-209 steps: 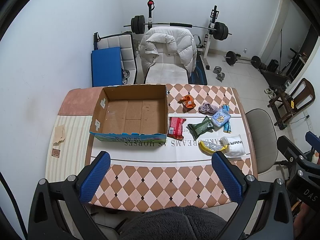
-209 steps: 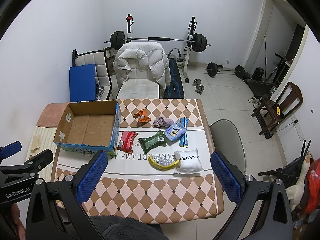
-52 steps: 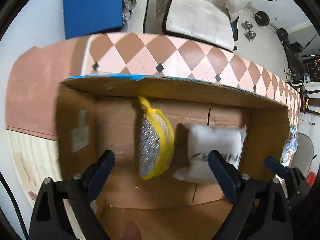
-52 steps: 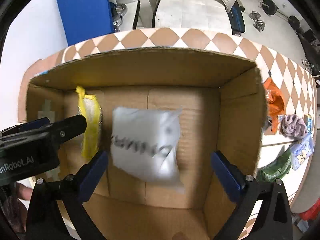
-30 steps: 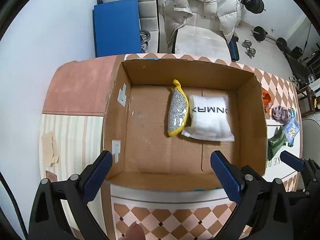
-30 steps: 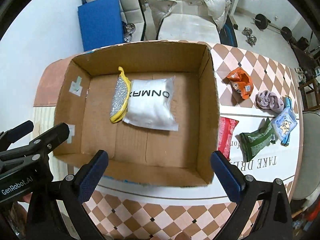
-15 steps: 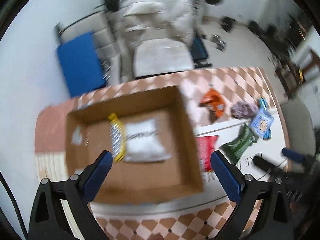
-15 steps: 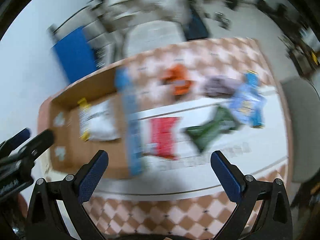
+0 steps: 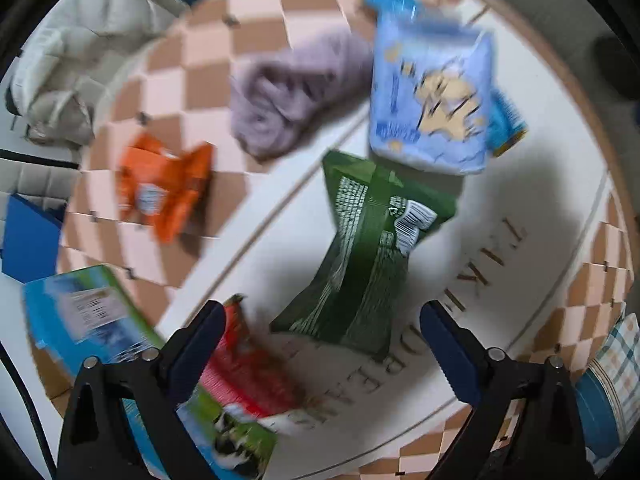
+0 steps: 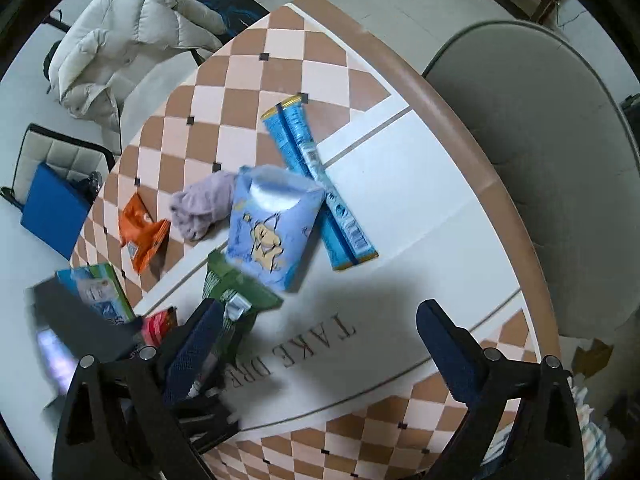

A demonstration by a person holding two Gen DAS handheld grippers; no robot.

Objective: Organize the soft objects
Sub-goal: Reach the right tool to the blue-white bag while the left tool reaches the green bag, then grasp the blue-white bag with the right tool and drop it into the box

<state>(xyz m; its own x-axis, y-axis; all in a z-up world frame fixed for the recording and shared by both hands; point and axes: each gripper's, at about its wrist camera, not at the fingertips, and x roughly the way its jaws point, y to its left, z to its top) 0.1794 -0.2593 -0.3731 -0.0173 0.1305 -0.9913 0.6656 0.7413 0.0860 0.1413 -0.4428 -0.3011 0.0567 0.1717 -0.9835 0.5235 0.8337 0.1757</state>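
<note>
Much of the left wrist view is smeared by motion blur, so print on the packets cannot be read, and the cardboard box [image 9: 92, 320] is cut off at the lower left, its inside hidden in both views. The red packet [image 9: 244, 368] is partly covered by the left gripper [image 9: 320, 340] in that view and is barely seen in the right wrist view. The left gripper is spread wide with nothing between its fingers, low over the green packet [image 9: 360, 256], which lies crumpled on the white strip of the table [image 10: 440, 208]. The right gripper [image 10: 316, 340] is likewise released and empty. Beyond the green packet, the pale blue pack [image 10: 272, 228] is seen overlapping a long blue wrapper [image 10: 320, 184], with the lilac cloth [image 10: 204, 204] just beside it and the orange packet [image 10: 140, 236] apart to the left. Bare tabletop lies toward the rounded right edge, where a grey chair [image 10: 540, 140] stands close.
</note>
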